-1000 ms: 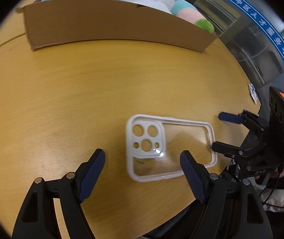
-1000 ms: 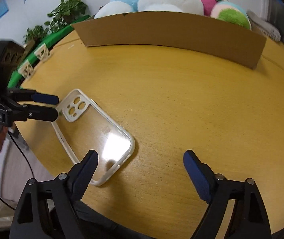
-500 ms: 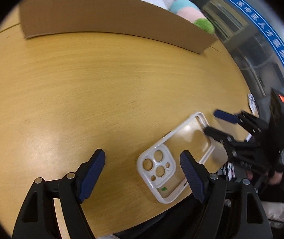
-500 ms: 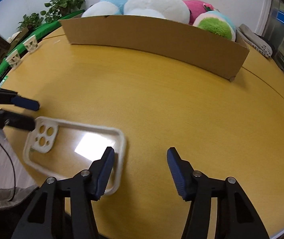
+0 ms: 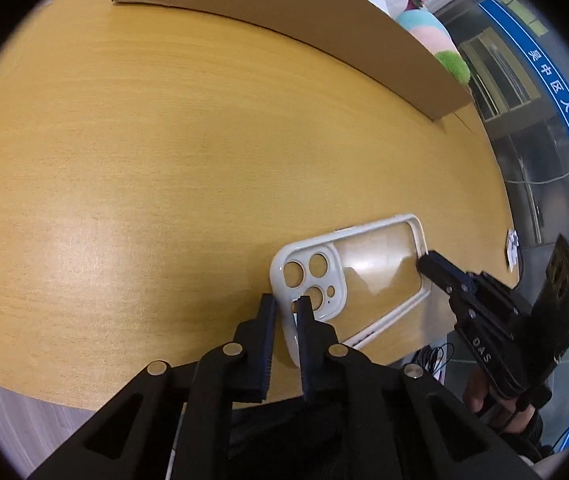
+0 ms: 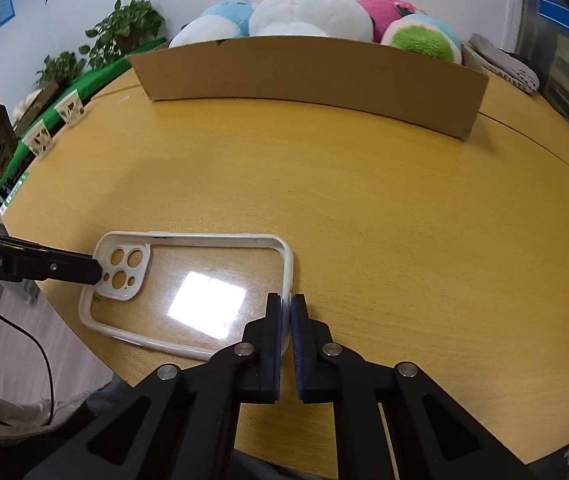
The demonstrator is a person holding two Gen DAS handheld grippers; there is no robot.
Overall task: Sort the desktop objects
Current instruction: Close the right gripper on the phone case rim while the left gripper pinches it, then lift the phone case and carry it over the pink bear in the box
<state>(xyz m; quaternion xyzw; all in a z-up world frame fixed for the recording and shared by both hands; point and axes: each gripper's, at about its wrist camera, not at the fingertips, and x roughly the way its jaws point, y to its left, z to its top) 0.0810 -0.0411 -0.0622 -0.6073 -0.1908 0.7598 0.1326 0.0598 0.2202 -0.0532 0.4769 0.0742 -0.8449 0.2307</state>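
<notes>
A clear phone case (image 6: 204, 276) with a white rim and camera cut-outs lies at the near edge of the round wooden table (image 6: 364, 200). My right gripper (image 6: 286, 306) is shut on the rim of its short end, away from the cut-outs. In the left wrist view my left gripper (image 5: 286, 306) is closing its jaws on the rim of the phone case (image 5: 376, 264) beside the cut-outs, with the white rim between the pads. Each gripper shows in the other's view: the right gripper (image 5: 424, 264) at the far end, the left gripper (image 6: 98, 270) at the camera corner.
A long cardboard box (image 6: 308, 68) stands across the back of the table, with plush toys (image 6: 304, 12) behind its wall. Potted plants (image 6: 124, 32) and small white stands (image 6: 70, 108) sit beyond the left edge. A person's hand (image 5: 480, 392) holds the right gripper.
Both grippers went from wide open to closed on opposite ends of the phone case. The case turned on the table as they came in.
</notes>
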